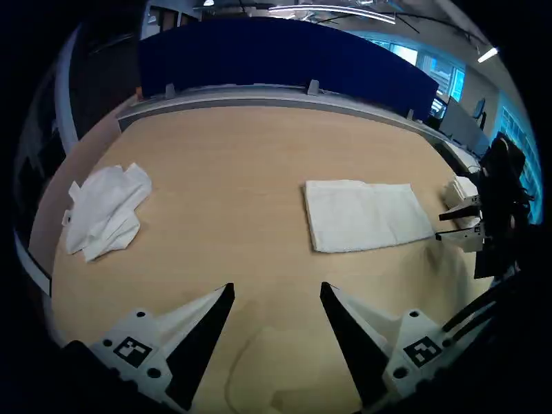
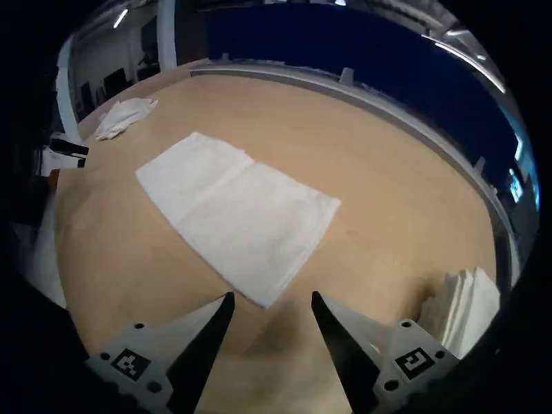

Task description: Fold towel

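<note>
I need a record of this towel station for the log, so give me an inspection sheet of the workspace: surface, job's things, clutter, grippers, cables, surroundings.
Surface: light wooden table with a grey rear edge.
Job's things: white towel lying flat, a crease across its middle; crumpled towel off to one side; stack of folded towels beside the right gripper.
Clutter: nothing seen.
Grippers: left gripper open, over bare table; right gripper open, the flat towel's near corner at its fingertips, not clamped.
Cables: dark strand below the right gripper, perhaps a cable; cannot tell.
Surroundings: blue partition behind the table; ceiling lights above.
</note>
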Demonstrator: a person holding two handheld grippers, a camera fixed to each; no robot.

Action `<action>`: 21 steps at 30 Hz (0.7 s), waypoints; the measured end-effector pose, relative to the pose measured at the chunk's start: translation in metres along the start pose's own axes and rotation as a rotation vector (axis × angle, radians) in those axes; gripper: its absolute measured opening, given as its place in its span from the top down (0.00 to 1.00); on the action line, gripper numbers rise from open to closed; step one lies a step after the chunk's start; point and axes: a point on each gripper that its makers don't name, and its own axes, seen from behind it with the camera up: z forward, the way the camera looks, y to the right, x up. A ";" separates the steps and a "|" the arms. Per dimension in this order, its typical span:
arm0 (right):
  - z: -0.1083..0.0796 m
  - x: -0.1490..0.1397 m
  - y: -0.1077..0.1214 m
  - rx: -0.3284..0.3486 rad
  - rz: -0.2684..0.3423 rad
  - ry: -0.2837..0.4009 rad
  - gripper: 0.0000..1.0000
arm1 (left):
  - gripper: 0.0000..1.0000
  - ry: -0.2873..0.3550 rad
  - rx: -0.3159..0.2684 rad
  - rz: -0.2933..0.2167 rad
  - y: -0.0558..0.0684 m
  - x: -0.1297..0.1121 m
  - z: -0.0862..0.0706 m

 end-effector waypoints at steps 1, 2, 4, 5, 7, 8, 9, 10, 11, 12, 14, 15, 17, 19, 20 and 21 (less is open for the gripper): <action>0.001 0.000 -0.001 0.006 -0.007 -0.002 0.15 | 0.08 -0.001 0.002 -0.005 -0.001 -0.002 -0.001; 0.002 0.000 -0.002 0.011 -0.014 -0.004 0.15 | 0.08 -0.002 0.004 -0.009 -0.002 -0.003 -0.002; 0.005 0.000 -0.003 0.019 -0.026 -0.007 0.18 | 0.08 -0.003 0.007 -0.016 -0.004 -0.006 -0.004; 0.006 0.001 -0.003 0.021 -0.032 -0.007 0.20 | 0.08 -0.004 0.008 -0.019 -0.004 -0.007 -0.005; 0.008 0.000 -0.004 0.027 -0.042 -0.011 0.27 | 0.08 -0.005 0.011 -0.022 -0.006 -0.010 -0.007; 0.010 0.000 -0.004 0.031 -0.047 -0.013 0.30 | 0.08 -0.006 0.013 -0.023 -0.007 -0.011 -0.007; 0.011 -0.001 -0.004 0.034 -0.051 -0.016 0.33 | 0.07 -0.007 0.015 -0.024 -0.007 -0.011 -0.008; 0.012 -0.002 -0.005 0.038 -0.053 -0.020 0.37 | 0.07 -0.008 0.015 -0.026 -0.008 -0.012 -0.008; 0.013 -0.003 -0.005 0.041 -0.055 -0.024 0.40 | 0.07 -0.008 0.015 -0.029 -0.008 -0.012 -0.009; 0.014 -0.004 -0.005 0.045 -0.057 -0.028 0.42 | 0.08 -0.008 0.014 -0.031 -0.008 -0.013 -0.010; 0.015 -0.004 -0.005 0.050 -0.059 -0.029 0.46 | 0.08 -0.006 0.013 -0.037 -0.008 -0.013 -0.012; 0.016 -0.005 -0.004 0.052 -0.060 -0.030 0.48 | 0.08 -0.005 0.012 -0.039 -0.008 -0.013 -0.013; 0.017 -0.005 -0.005 0.058 -0.061 -0.032 0.52 | 0.08 -0.006 0.014 -0.041 -0.009 -0.013 -0.013; 0.017 -0.006 -0.005 0.064 -0.062 -0.036 0.57 | 0.08 -0.006 0.016 -0.042 -0.010 -0.014 -0.014; 0.018 -0.007 -0.005 0.066 -0.063 -0.038 0.61 | 0.07 -0.006 0.017 -0.042 -0.011 -0.014 -0.014; 0.018 -0.007 -0.005 0.068 -0.063 -0.040 0.63 | 0.07 -0.006 0.019 -0.043 -0.011 -0.014 -0.014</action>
